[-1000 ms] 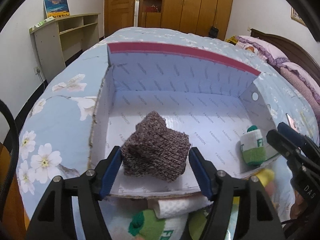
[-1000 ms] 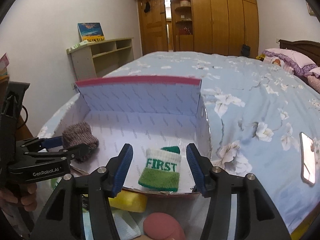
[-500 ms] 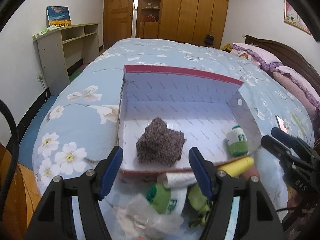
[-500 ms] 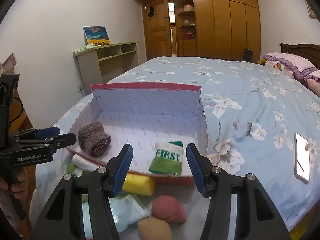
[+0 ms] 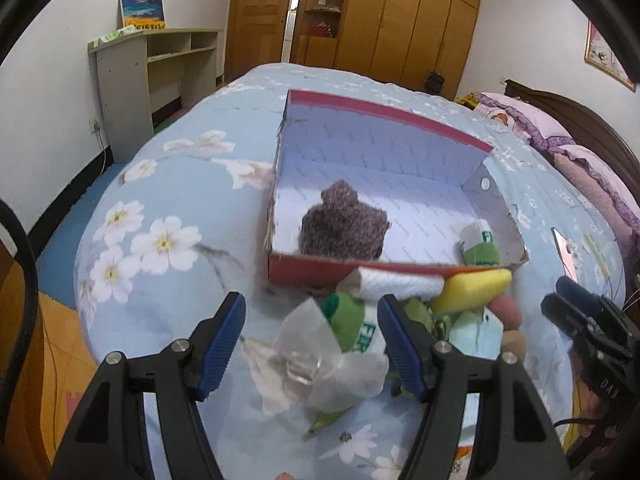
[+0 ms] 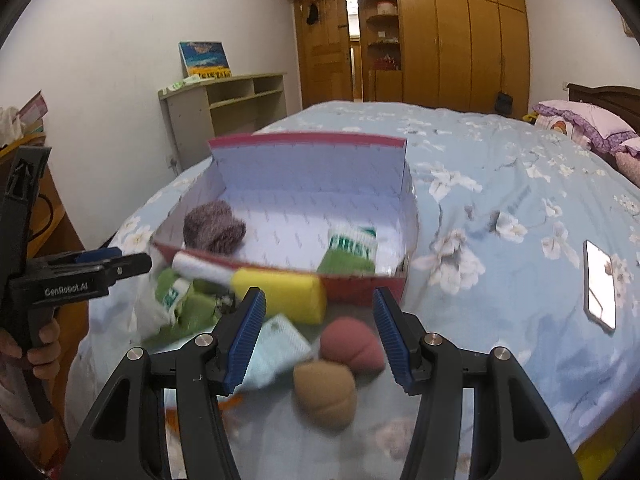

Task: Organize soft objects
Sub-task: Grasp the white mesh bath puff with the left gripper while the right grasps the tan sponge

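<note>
Both grippers are over the near end of a bed [image 6: 520,200] with a blue flowered cover. An open box [image 5: 384,114], red outside and white inside, sits on the cover with its low near wall toward the cameras.

In the box: a brown knit sock [image 5: 344,228] at the near left, touching the near wall; a green-and-white sock [image 5: 478,246] at the near right corner. In the right wrist view the same two lie well apart, the brown knit sock [image 6: 214,229] left and the green-and-white sock [image 6: 350,252] right.

Outside the box, a pile lies just in front of the near wall:
- white rolled cloth [image 5: 400,285], along the wall
- yellow sponge [image 6: 280,298], touching the wall
- second green-and-white sock [image 5: 352,326], partly under a clear plastic bag [image 5: 316,364]
- pale blue folded cloth [image 6: 276,350]
- pink sponge [image 6: 352,344] and tan sponge [image 6: 325,394], touching each other, nearest the right wrist camera

Left gripper [image 5: 312,344]: jaws spread wide, gripping nothing. The plastic bag and the second sock lie below and between its fingers; contact cannot be told. A hand [image 6: 36,354] holds its handle at the left edge of the right wrist view.

Right gripper [image 6: 320,330]: jaws spread wide, nothing gripped. The pink sponge shows in the gap between the fingers, the pads apart from it.

A phone [image 6: 598,284] lies on the cover, well to the right of the box. A shelf unit [image 6: 224,108] stands against the far left wall, a wooden wardrobe [image 6: 440,32] at the far end.
</note>
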